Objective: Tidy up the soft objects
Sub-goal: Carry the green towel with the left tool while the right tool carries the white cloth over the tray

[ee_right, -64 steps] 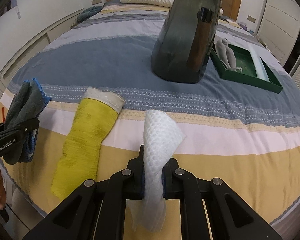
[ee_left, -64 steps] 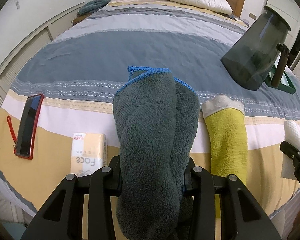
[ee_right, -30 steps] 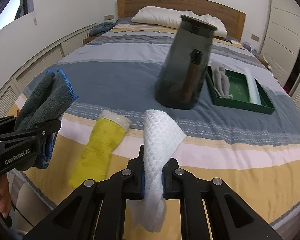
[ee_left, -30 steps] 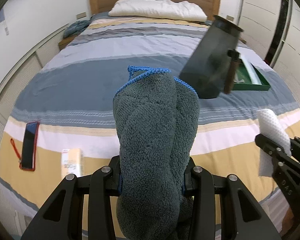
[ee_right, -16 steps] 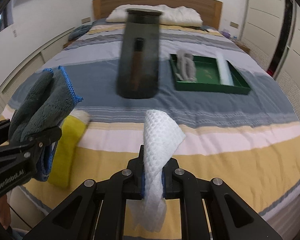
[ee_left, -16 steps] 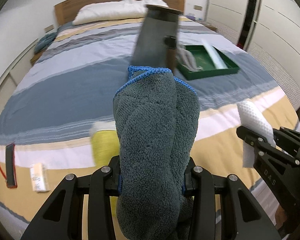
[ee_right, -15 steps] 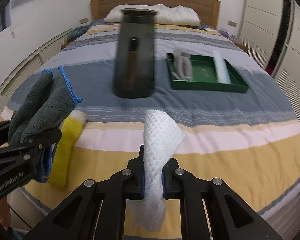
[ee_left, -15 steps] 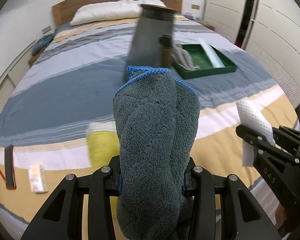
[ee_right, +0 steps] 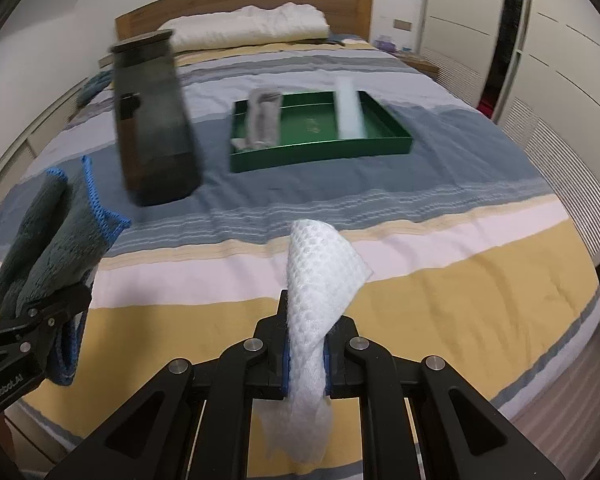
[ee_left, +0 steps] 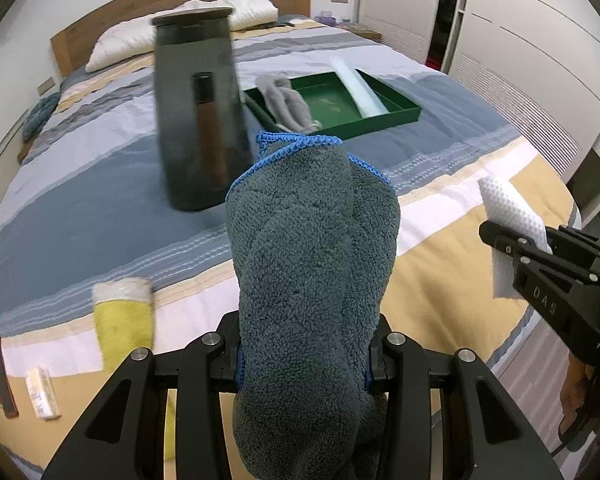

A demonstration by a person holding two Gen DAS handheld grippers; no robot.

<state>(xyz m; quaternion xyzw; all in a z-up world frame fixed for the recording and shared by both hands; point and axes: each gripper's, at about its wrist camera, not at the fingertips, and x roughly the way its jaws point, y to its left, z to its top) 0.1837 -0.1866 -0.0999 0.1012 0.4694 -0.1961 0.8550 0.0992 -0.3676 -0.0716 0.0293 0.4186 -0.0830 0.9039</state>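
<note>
Tilting downward, both grippers (ee_left: 304, 354) (ee_right: 305, 354) clamping cloths (ee_left: 312, 260) (ee_right: 320, 280).

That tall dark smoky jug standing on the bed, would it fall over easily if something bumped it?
Probably yes. The tall dark translucent jug is high for its base and stands on the soft striped quilt, poor footing. It looks rigid, perhaps plastic or glass. It stands close beside the green tray, so it might tip against it.

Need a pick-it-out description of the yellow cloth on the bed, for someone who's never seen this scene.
Start at the striped bed and find the tall dark jug standing mid-bed. The yellow cloth lies flat nearer the foot edge, on the pale and yellow stripes. It is the only yellow soft item, with a white band at one end, and no gripper holds it.
</note>
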